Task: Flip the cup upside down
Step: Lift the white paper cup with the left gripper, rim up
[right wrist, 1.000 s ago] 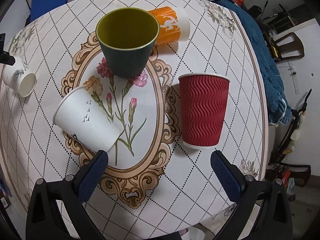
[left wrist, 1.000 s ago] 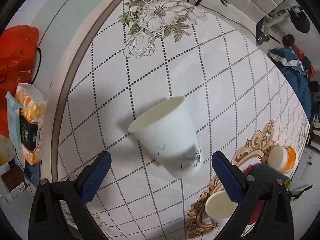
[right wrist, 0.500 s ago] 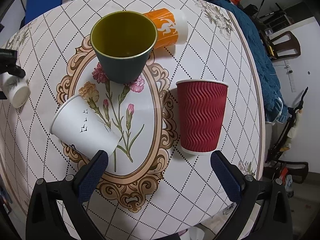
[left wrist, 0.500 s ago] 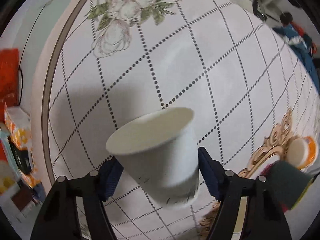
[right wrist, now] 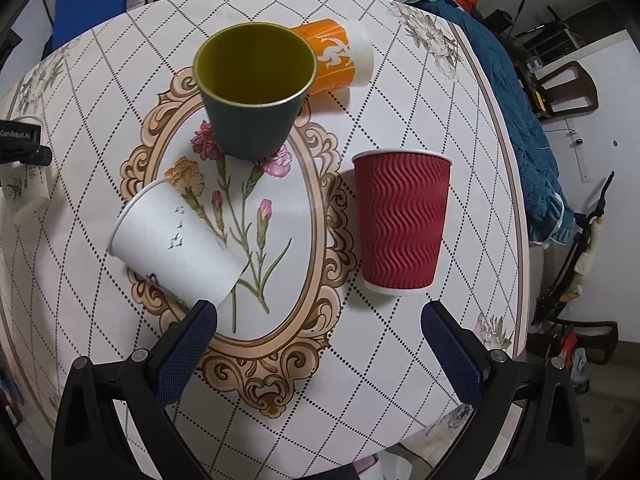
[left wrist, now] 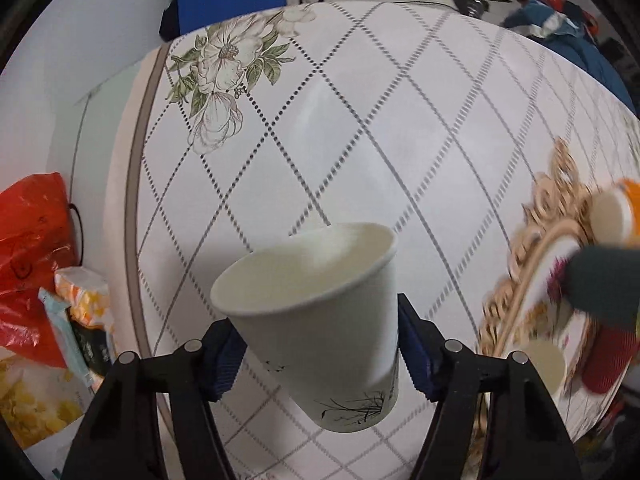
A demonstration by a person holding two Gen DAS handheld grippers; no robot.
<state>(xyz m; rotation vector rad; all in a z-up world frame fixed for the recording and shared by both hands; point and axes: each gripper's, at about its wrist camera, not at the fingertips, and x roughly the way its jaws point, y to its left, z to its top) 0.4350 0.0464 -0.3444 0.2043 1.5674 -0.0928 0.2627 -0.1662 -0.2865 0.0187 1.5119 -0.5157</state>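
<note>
My left claw [left wrist: 318,356] grips white paper cup [left wrist: 320,320] mid-wall, mouth tilted far-up (needs roll-over); right claw [right wrist: 316,344] gapes empty.

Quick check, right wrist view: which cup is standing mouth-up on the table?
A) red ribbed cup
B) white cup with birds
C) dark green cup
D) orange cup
C: the dark green cup shows its open yellow interior facing up, while the red ribbed cup sits rim-down and the orange cup and the white cup with birds lie on their sides.
</note>
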